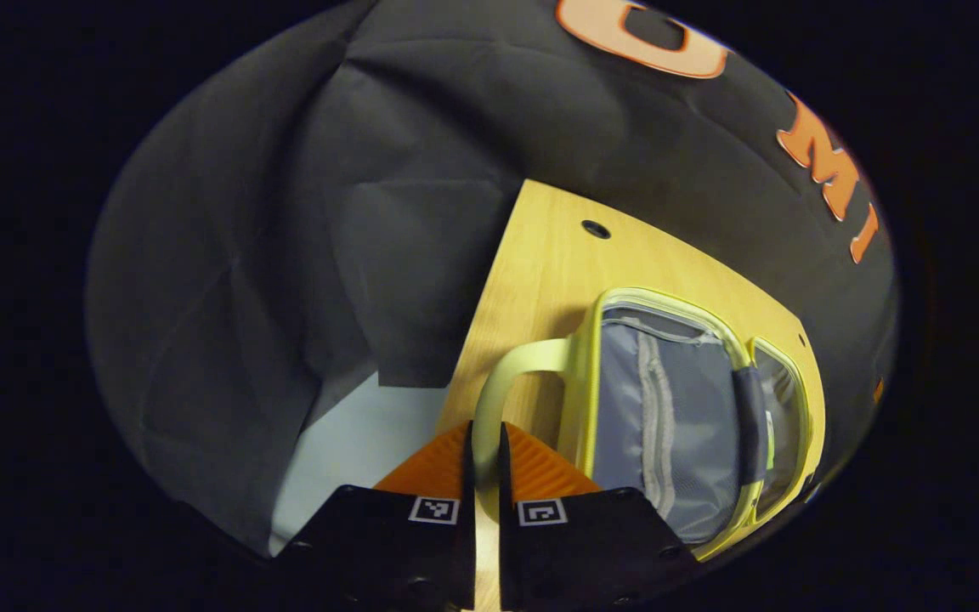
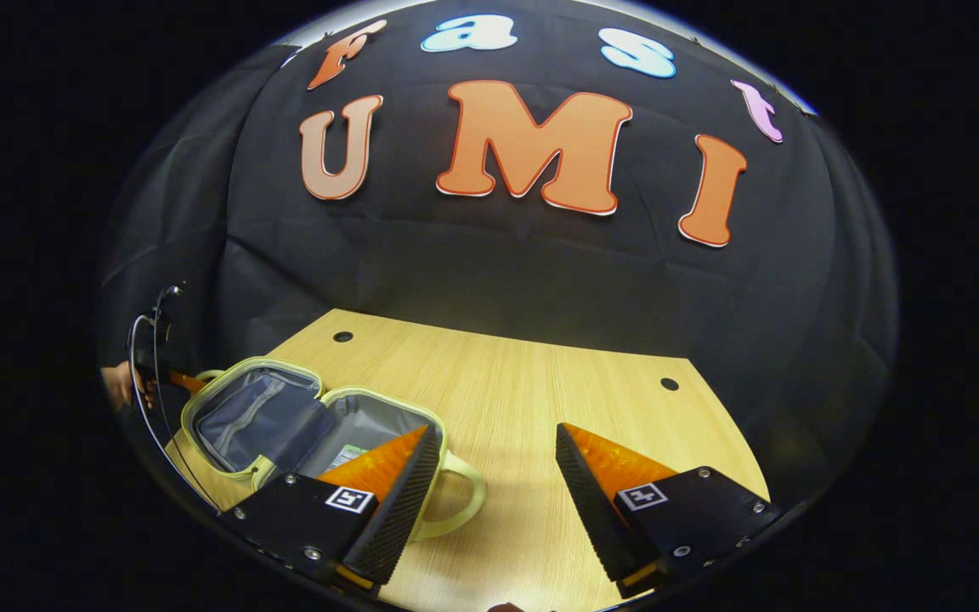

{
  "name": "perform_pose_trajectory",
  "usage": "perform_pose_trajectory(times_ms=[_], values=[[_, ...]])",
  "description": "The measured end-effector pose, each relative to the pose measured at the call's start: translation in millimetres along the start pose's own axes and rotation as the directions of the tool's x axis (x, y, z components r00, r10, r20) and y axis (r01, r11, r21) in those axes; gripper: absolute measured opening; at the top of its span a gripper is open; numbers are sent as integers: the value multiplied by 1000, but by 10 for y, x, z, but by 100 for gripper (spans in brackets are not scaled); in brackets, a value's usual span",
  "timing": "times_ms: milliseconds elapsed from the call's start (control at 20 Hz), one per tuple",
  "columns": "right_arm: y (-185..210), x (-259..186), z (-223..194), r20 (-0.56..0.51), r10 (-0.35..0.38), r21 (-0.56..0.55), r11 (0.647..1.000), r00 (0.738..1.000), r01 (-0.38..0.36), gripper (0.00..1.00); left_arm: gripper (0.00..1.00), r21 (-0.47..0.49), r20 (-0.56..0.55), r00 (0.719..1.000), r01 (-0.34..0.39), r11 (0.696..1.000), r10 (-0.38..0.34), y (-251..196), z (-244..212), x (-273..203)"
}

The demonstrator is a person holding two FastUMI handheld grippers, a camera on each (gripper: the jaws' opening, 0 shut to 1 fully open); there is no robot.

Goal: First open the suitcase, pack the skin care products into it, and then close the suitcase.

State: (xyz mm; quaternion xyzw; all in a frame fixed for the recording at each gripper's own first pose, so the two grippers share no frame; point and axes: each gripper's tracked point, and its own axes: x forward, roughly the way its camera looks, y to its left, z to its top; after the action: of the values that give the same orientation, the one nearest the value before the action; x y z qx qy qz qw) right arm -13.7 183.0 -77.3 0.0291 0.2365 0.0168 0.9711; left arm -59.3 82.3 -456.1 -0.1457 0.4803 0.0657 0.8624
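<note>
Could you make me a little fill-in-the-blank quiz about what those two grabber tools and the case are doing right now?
1. The suitcase lies ____ on the wooden table.
2. The left gripper has its jaws closed on the case's pale ____.
3. The right gripper hovers with its jaws ____, holding nothing.
4. The open half of the case has a grey ____ pocket.

Missing words: open; handle; open; mesh

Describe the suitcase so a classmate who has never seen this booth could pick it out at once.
On the wooden table before the black cloth wall, look to the left end in the right gripper view. There the suitcase lies open, both halves flat. Its pale yellow-green rim, grey lining and looped handles mark it out; the left gripper clamps one handle.
</note>
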Motion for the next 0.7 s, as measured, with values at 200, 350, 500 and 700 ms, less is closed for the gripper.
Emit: perform_pose_trajectory(times_ms=[200, 350, 500, 700], values=[[-163, -66, -28, 20, 5, -41, 999, 1000, -5, 90, 11, 138, 140, 989, -58, 989, 39, -376, 523, -535], [-269, -83, -35, 38, 28, -64, 998, 999, -26, 90, 10, 181, 251, 968, -55, 982, 8, -745, 888, -1047], [-362, -70, -20, 62, 60, -78, 995, 996, -55, 92, 10, 202, 315, 949, -57, 978, -10, -1195, 1112, -1373], [-538, -61, 13, 93, 105, -85, 992, 990, -97, 92, 10, 233, 371, 928, -57, 971, -35, -1875, 1217, -1765]])
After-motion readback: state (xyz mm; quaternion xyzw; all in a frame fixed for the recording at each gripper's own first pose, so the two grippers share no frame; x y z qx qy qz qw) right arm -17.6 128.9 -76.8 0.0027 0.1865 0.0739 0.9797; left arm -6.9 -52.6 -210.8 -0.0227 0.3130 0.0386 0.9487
